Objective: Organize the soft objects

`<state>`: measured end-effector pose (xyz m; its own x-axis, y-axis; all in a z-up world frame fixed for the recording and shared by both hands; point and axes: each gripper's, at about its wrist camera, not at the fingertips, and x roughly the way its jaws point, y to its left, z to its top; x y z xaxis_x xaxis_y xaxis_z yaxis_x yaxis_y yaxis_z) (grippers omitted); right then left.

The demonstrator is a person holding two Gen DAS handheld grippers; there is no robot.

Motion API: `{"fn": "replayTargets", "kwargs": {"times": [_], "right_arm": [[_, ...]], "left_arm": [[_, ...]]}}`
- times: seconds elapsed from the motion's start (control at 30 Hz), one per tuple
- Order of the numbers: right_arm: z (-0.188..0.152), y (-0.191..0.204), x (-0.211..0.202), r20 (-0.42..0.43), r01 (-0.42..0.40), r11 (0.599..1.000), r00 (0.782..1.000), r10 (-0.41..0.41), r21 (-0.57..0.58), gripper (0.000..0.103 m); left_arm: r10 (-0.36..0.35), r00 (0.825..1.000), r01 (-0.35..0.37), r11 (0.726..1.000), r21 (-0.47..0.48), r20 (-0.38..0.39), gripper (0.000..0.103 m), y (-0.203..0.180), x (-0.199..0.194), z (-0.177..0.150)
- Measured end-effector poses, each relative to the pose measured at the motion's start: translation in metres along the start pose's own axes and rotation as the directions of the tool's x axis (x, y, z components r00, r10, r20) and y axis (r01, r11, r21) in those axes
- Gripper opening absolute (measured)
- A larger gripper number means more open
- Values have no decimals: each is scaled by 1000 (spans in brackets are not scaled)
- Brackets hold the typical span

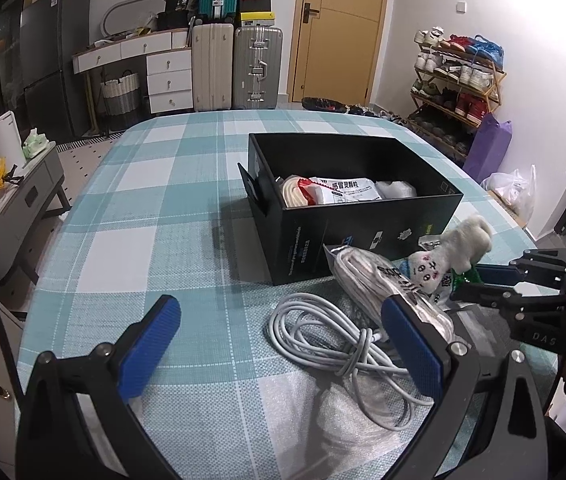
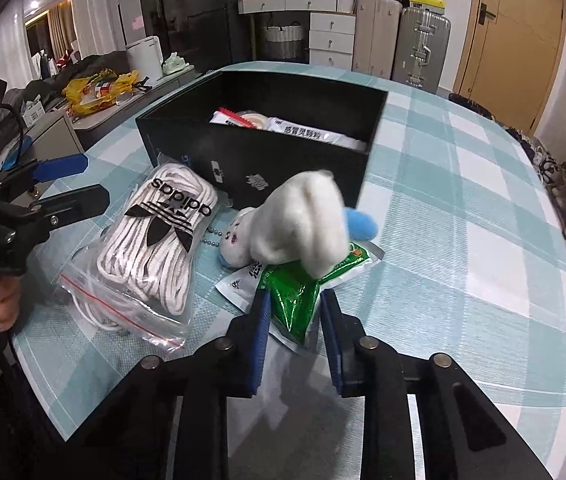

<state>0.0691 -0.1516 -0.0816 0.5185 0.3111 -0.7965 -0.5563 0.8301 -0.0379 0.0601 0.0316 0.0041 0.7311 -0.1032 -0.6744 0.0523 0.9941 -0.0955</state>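
— Which step are you on?

— Clearing the loose pile into the black box [image 1: 363,216], I judge. My right tongs [image 2: 295,308] have their pads on either side of the green sachet [image 2: 295,292], which lies on the desk just in front of the box's near wall. I cannot tell whether the pads already pinch it or only bracket it.

— And the plush?

— The white plush toy [image 2: 303,220] lies on top of that sachet and a white packet under it, its blue ear toward the box's right corner. It is blurred, so I won't say more about it.

— What does the next move call for?

— A firm pinch on the sachet alone, then a lift over the box's near wall. The plush resting on it may slide off or come along.

— Your left side?

— My left tongs [image 1: 279,340] are spread wide, grasping nothing, hovering low over the coiled white cable [image 1: 339,340] near the desk's near edge. The bag of white laces [image 2: 155,248] lies between the cable and the box. Both tongs point forward toward the box, the right pair coming in low from the right
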Motion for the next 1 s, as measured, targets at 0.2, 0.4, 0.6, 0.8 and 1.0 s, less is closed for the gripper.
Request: {"fn": "replayTargets", "kwargs": {"times": [0.2, 0.4, 0.6, 0.8, 1.0], "right_arm": [[2, -8, -11, 30, 27, 1000, 999, -27, -6, 17], [1, -18, -19, 44, 49, 999, 998, -49, 0, 15], [1, -27, -22, 49, 71, 997, 996, -72, 11, 12], [-6, -52, -21, 30, 84, 995, 996, -86, 62, 12], [-11, -70, -12, 16, 36, 990, 999, -38, 136, 18]], "left_arm": [[2, 1000, -2, 1000, 8, 2, 101, -3, 0, 0], [0, 1000, 0, 1000, 23, 4, 101, -9, -2, 0], [-18, 1000, 18, 1000, 21, 3, 101, -13, -3, 0], [-37, 999, 37, 999, 34, -7, 101, -20, -1, -2], [-34, 999, 34, 999, 36, -15, 101, -21, 2, -3]]}}
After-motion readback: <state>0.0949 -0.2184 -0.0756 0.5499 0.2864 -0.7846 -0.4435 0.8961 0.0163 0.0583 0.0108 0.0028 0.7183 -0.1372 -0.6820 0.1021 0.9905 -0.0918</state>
